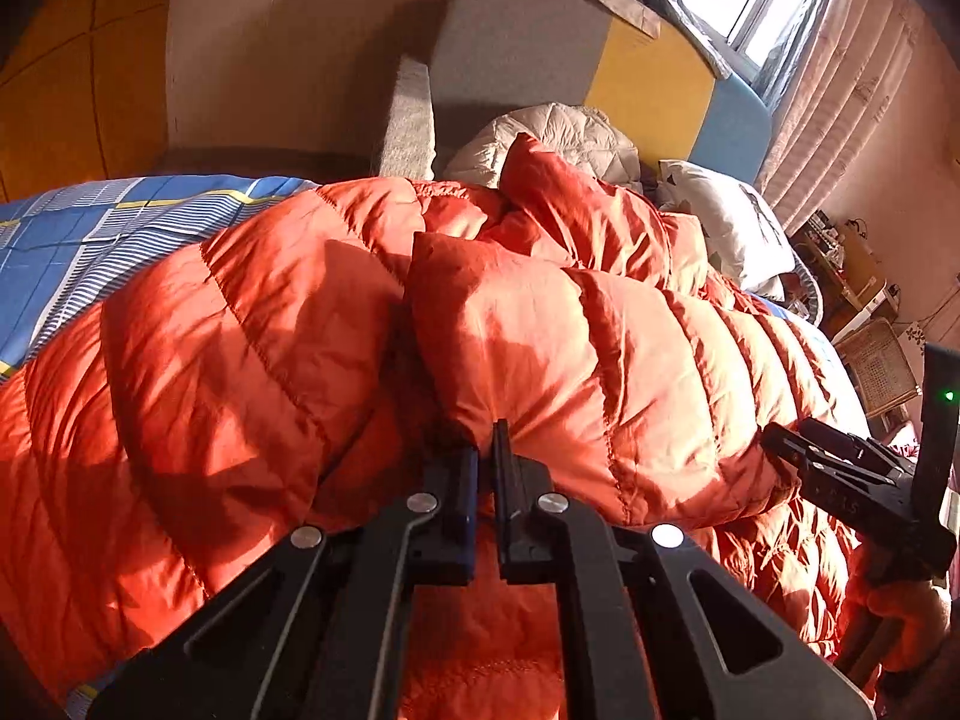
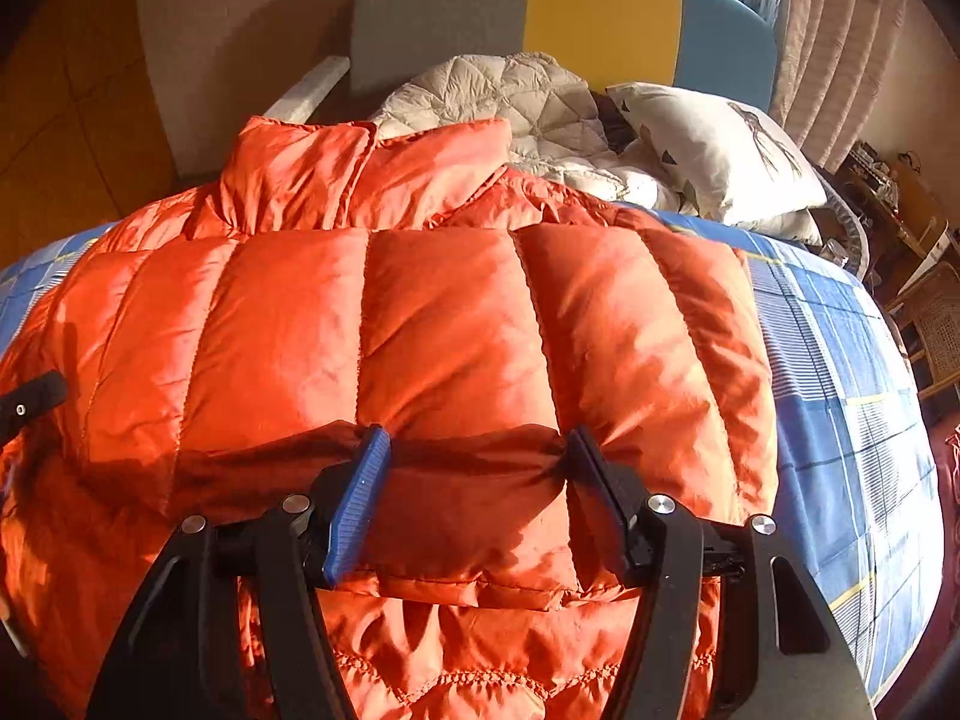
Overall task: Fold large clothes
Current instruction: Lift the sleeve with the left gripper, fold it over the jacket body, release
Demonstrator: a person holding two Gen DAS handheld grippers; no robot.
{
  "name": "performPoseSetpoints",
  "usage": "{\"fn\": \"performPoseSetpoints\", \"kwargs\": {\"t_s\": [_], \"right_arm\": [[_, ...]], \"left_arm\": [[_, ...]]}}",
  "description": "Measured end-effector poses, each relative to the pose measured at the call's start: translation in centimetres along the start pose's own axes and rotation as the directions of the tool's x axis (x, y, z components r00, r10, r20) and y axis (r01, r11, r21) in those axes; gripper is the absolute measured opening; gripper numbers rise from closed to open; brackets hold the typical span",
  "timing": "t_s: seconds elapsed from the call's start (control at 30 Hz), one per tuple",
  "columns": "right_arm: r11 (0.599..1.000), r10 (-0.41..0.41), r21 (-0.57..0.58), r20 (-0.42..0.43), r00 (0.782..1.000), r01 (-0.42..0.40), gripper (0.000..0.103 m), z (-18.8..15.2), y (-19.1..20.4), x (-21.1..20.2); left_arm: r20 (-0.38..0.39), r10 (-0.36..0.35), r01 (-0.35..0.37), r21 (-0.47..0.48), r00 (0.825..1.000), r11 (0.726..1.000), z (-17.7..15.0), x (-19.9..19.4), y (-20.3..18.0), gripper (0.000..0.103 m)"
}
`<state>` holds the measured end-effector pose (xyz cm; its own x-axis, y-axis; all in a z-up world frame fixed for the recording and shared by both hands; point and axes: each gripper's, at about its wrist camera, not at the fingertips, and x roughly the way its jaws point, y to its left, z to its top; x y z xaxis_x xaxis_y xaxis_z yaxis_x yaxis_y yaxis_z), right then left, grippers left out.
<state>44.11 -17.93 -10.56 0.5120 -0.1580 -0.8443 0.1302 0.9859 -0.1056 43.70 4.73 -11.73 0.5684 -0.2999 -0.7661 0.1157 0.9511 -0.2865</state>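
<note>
Grippers work an orange down jacket (image 2: 420, 324) on a bed (image 2: 840, 420): left gripper (image 1: 486, 450) pinches a fold, right gripper (image 2: 474, 468) straddles the hem, wide apart.

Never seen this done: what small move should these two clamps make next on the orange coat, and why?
Probably shut the right gripper: its fingers stand wide apart, straddling the folded edge of the orange puffer jacket, while the left gripper already pinches a fold. Both should hold before the layer is carried over.
</note>
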Motion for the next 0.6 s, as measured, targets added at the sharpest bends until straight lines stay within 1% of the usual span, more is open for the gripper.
{"fn": "performPoseSetpoints", "kwargs": {"t_s": [0.07,0.2,0.3,0.37,0.4,0.43,0.47,0.5,0.57,0.6], "right_arm": [[1.000,0.005,0.009,-0.010,1.000,-0.004,0.061,-0.2,0.0,0.9],[1.000,0.008,0.004,-0.035,0.999,-0.008,0.061,-0.4,0.3,2.8],[1.000,-0.020,-0.021,-0.033,0.999,0.020,0.061,-0.5,1.0,3.5],[0.999,-0.033,-0.030,-0.035,0.999,0.032,0.061,-0.5,1.2,3.4],[0.999,-0.039,-0.038,-0.036,0.999,0.038,0.062,-0.5,1.3,3.3],[0.998,-0.045,-0.047,-0.035,0.998,0.044,0.062,-0.5,1.4,3.0],[0.998,-0.049,-0.052,-0.032,0.998,0.047,0.063,-0.5,1.4,2.8],[0.997,-0.051,-0.053,-0.028,0.998,0.049,0.069,-0.6,1.5,2.4],[0.998,-0.048,-0.043,-0.011,0.999,0.047,0.076,-0.9,1.4,1.4],[0.998,-0.047,-0.038,0.003,0.999,0.047,0.077,-1.2,1.6,0.8]], "left_arm": [[-0.005,0.030,-0.030,0.012,1.000,0.999,-0.2,0.5,-0.2,0.004],[-0.028,0.059,-0.059,0.003,0.998,0.998,-0.8,2.0,0.1,0.005],[-0.020,0.083,-0.083,0.005,0.996,0.997,-1.0,2.1,-0.1,0.008],[-0.010,0.105,-0.105,-0.014,0.994,0.994,-1.0,1.6,-0.2,0.015],[-0.005,0.114,-0.114,-0.020,0.993,0.993,-1.1,1.1,-0.2,0.021],[0.004,0.135,-0.135,-0.024,0.991,0.991,-1.2,0.6,-0.2,0.037],[0.018,0.158,-0.157,-0.031,0.987,0.987,-1.4,-0.1,-0.2,0.045],[0.029,0.153,-0.151,-0.048,0.988,0.987,-1.7,-0.9,0.1,0.052],[0.048,0.156,-0.152,-0.079,0.987,0.985,-2.4,-2.4,0.5,0.057],[0.061,0.160,-0.154,-0.086,0.985,0.984,-2.8,-3.2,0.7,0.060]]}}
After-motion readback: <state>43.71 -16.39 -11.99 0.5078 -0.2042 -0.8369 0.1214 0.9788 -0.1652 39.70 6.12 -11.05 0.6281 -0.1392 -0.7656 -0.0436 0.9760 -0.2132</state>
